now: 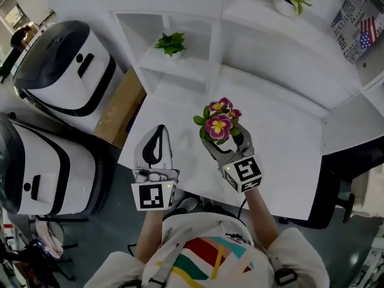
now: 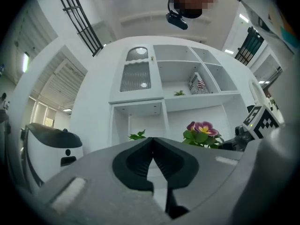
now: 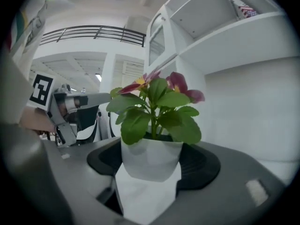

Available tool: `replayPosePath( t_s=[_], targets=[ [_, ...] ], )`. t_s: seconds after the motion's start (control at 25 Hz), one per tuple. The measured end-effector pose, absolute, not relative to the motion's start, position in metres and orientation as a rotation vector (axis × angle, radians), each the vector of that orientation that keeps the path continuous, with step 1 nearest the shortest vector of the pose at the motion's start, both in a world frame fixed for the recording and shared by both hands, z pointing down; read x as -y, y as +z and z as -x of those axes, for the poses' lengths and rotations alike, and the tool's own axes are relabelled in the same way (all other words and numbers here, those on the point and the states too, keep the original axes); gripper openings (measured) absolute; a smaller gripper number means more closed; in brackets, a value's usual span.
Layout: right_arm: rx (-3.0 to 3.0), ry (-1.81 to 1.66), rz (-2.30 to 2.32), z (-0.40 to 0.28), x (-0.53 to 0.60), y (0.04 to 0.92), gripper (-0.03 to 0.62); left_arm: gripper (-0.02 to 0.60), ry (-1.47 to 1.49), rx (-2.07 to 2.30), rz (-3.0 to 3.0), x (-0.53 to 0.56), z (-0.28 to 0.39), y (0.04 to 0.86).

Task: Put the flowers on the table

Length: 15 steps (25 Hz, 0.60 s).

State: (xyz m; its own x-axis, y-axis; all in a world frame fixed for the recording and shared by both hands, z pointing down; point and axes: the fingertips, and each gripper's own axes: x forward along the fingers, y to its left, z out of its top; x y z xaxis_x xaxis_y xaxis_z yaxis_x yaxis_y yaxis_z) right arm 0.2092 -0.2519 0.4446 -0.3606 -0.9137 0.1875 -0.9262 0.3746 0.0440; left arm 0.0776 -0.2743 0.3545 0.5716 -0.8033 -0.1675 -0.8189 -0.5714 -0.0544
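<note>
Flowers (image 1: 219,123), magenta yellow-centred blooms in white pot (image 3: 151,159), clamped in right gripper (image 1: 223,138); left gripper (image 1: 158,132) together.

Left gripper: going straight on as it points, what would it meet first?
Probably the small green plant in the shelf unit, just left of the tips of the shut left gripper. Depth is unclear; it might instead reach the back wall.
</note>
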Motion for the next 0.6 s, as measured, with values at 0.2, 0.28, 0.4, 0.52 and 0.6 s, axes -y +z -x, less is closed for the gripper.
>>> replayPosePath(
  t_s=[0.2, 0.28, 0.4, 0.52, 0.6],
  targets=[
    [2.534, 0.101, -1.417, -0.150, 0.266, 0.470, 0.333, 0.005, 0.176, -1.526, 2.604, 0.276, -0.032, 0.359],
    [2.555, 0.113, -1.327, -0.127, 0.268, 0.482, 0.333, 0.005, 0.162, -1.573, 2.581, 0.273, -0.017, 0.361],
    [2.565, 0.147, -1.206, -0.096, 0.270, 0.502, 0.333, 0.005, 0.141, -1.632, 2.558, 0.269, 0.003, 0.367],
    [2.561, 0.176, -1.108, -0.071, 0.271, 0.522, 0.333, 0.005, 0.130, -1.672, 2.537, 0.267, 0.020, 0.371],
    [2.551, 0.195, -1.050, -0.058, 0.271, 0.536, 0.333, 0.005, 0.122, -1.698, 2.522, 0.266, 0.030, 0.372]
  ],
)
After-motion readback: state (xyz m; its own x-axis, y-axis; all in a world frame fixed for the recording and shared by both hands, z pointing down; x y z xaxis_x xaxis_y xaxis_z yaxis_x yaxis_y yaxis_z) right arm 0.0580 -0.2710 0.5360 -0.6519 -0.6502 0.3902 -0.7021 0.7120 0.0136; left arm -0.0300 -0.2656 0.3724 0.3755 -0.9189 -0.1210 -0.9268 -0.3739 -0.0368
